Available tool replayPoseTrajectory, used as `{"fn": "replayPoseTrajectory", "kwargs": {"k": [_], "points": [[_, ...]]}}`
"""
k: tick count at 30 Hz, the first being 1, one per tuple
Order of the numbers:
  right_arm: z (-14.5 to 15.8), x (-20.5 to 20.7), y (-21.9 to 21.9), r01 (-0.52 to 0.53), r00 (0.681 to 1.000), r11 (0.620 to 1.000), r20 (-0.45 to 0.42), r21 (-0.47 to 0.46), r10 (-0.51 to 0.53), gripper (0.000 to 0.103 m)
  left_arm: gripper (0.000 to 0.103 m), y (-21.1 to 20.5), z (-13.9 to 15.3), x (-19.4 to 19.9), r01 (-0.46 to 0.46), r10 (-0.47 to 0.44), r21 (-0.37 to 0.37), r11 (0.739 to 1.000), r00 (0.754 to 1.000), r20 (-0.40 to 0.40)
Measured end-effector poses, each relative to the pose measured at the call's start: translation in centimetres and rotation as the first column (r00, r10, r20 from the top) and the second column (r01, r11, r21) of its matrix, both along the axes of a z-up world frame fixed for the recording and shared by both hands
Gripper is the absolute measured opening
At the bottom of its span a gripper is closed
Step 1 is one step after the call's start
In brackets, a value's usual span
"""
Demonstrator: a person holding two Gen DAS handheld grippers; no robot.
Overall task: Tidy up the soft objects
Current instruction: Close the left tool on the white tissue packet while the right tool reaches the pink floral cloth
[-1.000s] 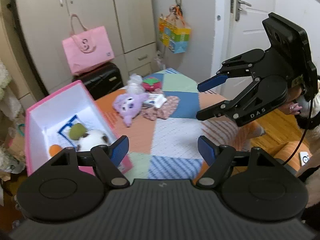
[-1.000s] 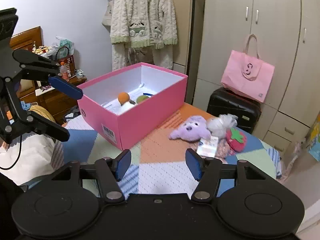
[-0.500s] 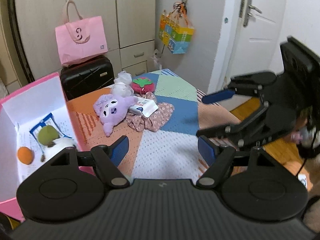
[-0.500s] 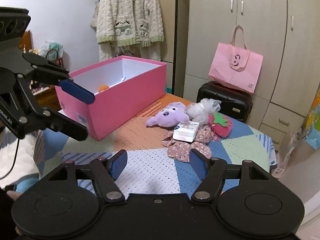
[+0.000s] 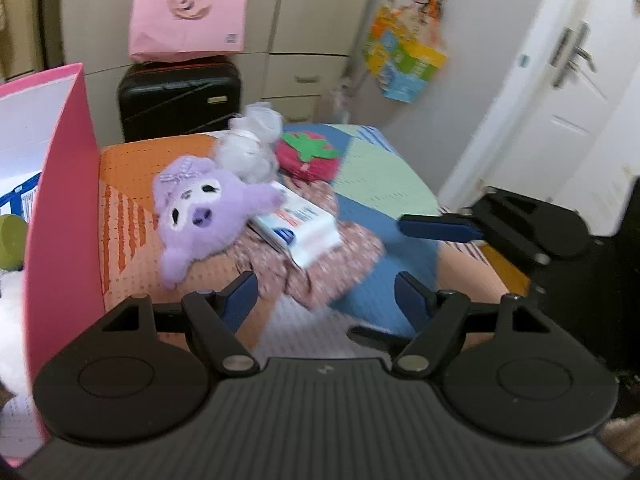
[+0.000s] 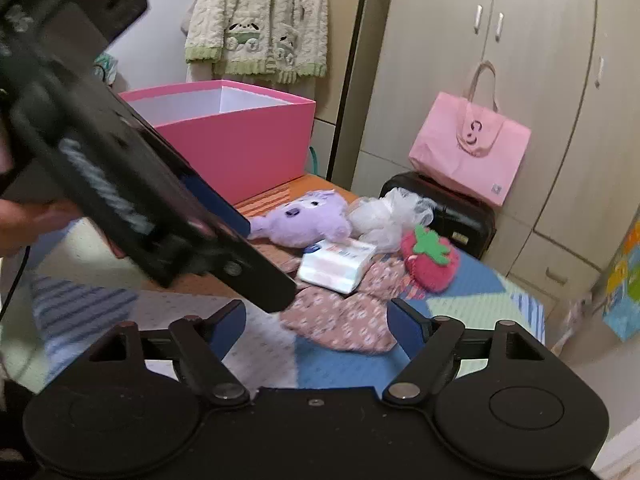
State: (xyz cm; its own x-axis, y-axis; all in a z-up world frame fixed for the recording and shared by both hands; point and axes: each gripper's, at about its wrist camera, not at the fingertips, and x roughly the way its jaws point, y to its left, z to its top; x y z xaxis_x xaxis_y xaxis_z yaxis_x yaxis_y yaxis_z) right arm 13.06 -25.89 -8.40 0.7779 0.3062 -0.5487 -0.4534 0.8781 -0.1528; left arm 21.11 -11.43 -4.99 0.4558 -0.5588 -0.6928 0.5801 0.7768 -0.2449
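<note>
Hovering over the patchwork table, I am holding my left gripper (image 5: pixel 324 296) and right gripper (image 6: pixel 318 320) spread apart and empty; at twelve o'clock, beyond the floral cloth (image 5: pixel 320 268), the purple plush (image 5: pixel 200 208) is lying beside the pink box (image 5: pixel 64 200), likely light and squashy, best pinched across its body.

One pink box (image 6: pixel 240 148) stands at ten o'clock on the patchwork table (image 5: pixel 380 172). In the middle of the table is one cluster of five soft things: one purple plush (image 5: pixel 200 208), one white mesh pouf (image 5: pixel 250 150) at its one o'clock, one red strawberry plush (image 5: pixel 308 156), one tissue pack (image 5: pixel 300 228) and one floral cloth (image 5: pixel 320 264). One green ball (image 5: pixel 12 242) shows inside the box. Two grippers are in view, the left gripper (image 5: pixel 326 300) and the right gripper (image 6: pixel 316 324), each with two spread blue fingers.
</note>
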Motion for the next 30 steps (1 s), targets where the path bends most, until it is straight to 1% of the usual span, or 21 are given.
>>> {"fn": "replayPoseTrajectory", "kwargs": {"k": [2,6,10,12,16,18,21,24,25,26,27,30], "points": [[-0.1,0.5,-0.4,-0.028,1.000,1.000,0.010,0.009,0.028,0.089,0.074,-0.4,-0.4,0.7,-0.029,0.029,-0.003,1.000,1.000,0.007],[-0.7,1.7,-0.2,-0.081,0.997,0.997,0.015,-0.009,0.081,0.091,0.074,-1.5,-1.2,2.0,-0.066,0.066,0.010,0.998,0.998,0.022],[-2.0,3.1,-0.1,-0.080,0.997,0.996,0.008,-0.046,0.081,0.091,0.075,-2.6,-2.2,3.8,-0.099,0.100,0.012,0.995,0.995,-0.029],[-2.4,3.6,-0.3,-0.085,0.996,0.994,0.015,-0.065,0.086,0.091,0.075,-3.1,-2.5,4.4,-0.118,0.119,0.015,0.993,0.992,-0.035],[-2.7,4.0,-1.2,-0.124,0.992,0.991,0.031,-0.050,0.125,0.092,0.075,-4.0,-2.9,4.6,-0.146,0.145,0.036,0.989,0.989,0.005],[-2.8,4.5,-1.5,-0.143,0.989,0.989,0.033,-0.041,0.145,0.093,0.075,-4.3,-3.2,4.6,-0.159,0.158,0.035,0.987,0.987,0.022],[-3.0,5.5,-1.9,-0.157,0.987,0.987,0.024,-0.026,0.158,0.094,0.075,-4.6,-3.5,4.7,-0.180,0.179,0.028,0.983,0.983,0.036],[-3.1,6.3,-2.5,-0.167,0.986,0.985,-0.009,0.029,0.167,0.094,0.071,-4.3,-3.7,4.6,-0.192,0.192,0.001,0.981,0.981,0.033],[-3.1,6.6,-2.8,-0.169,0.985,0.984,-0.025,0.052,0.171,0.094,0.064,-4.3,-3.8,4.6,-0.193,0.193,0.000,0.981,0.981,0.028],[-3.1,6.9,-2.9,-0.171,0.984,0.983,-0.040,0.069,0.174,0.094,0.062,-4.3,-3.9,4.6,-0.193,0.193,0.000,0.981,0.981,0.019],[-3.2,7.1,-3.0,-0.173,0.983,0.982,-0.052,0.078,0.177,0.094,0.058,-4.2,-4.1,4.7,-0.196,0.196,0.000,0.981,0.981,0.007],[-3.4,7.3,-2.9,-0.188,0.978,0.979,-0.077,0.082,0.194,0.093,0.055,-3.9,-4.3,4.8,-0.213,0.213,-0.019,0.977,0.977,-0.008]]}}
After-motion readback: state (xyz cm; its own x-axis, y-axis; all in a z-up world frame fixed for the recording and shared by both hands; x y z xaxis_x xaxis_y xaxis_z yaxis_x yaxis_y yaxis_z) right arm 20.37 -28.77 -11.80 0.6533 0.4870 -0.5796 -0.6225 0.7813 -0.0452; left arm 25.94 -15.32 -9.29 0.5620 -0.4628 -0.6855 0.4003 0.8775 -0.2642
